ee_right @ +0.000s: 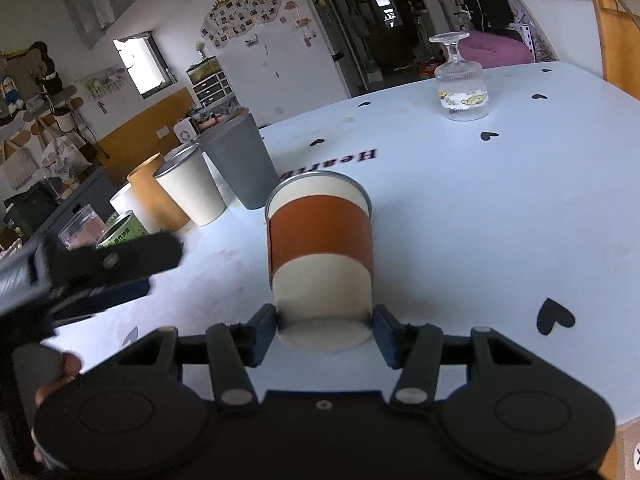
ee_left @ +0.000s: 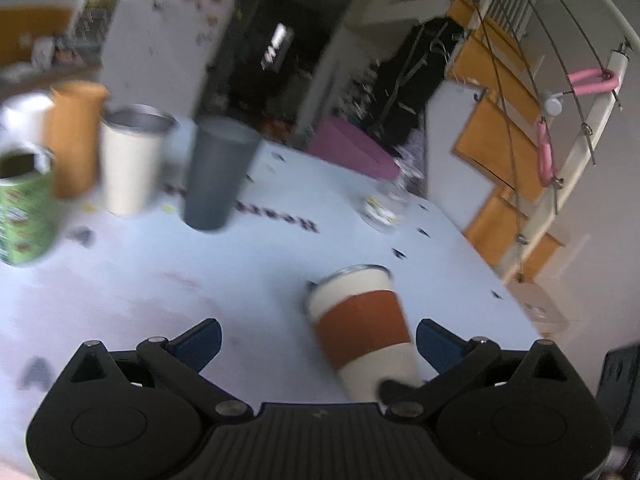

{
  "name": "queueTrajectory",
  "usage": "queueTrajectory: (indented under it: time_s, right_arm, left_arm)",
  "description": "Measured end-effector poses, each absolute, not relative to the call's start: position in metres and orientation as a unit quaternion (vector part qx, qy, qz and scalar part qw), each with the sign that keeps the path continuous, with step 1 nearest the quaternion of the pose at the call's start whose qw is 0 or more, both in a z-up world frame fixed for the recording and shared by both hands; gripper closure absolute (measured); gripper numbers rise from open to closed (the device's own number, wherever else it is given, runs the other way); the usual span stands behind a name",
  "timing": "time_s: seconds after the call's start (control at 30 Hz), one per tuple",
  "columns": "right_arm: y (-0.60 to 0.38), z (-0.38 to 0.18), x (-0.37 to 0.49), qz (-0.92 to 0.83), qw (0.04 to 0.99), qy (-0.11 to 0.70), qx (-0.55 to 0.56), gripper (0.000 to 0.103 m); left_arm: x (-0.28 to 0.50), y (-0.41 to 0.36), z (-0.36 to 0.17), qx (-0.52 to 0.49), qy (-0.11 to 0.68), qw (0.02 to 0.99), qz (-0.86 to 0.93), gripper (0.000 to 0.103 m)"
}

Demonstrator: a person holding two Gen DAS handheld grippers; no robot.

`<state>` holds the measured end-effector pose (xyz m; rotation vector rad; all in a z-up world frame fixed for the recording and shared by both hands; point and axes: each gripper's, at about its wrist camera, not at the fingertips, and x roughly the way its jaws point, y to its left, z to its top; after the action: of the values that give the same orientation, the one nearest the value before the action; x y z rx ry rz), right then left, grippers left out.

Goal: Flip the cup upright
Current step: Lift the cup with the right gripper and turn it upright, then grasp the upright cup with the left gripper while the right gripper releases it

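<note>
Two blue ribbed pads of the right tool (ee_right: 325, 330) clench the smooth tapered cup (ee_right: 320, 248) (brown-banded); left tool (ee_left: 318, 344) released.

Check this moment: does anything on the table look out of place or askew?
Yes. The stemmed glass at the far side stands upside down, foot up. The cream cup with the brown sleeve is gripped at its base by the right gripper, apparently leaning. The other cups, such as the grey cup, stand upright.
</note>
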<state>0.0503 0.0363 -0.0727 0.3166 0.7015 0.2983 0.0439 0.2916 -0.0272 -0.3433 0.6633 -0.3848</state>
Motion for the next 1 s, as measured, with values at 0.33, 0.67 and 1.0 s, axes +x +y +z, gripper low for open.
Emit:
queueTrajectory:
  time_s: [0.33, 0.67, 1.0]
  right_arm:
    - [0.031, -0.077, 0.045, 0.165, 0.918, 0.33, 0.144, 0.049]
    - [0.03, -0.078, 0.039, 0.175, 0.921, 0.324, 0.129, 0.05]
    - [0.036, -0.076, 0.04, 0.183, 0.924, 0.322, 0.101, 0.051]
  left_arm:
    - [0.119, 0.275, -0.06, -0.319, 0.419, 0.829, -0.187, 0.007]
    - [0.135, 0.262, -0.076, -0.32, 0.441, 0.819, -0.178, 0.013]
    - [0.128, 0.271, -0.077, -0.328, 0.425, 0.823, -0.185, 0.023]
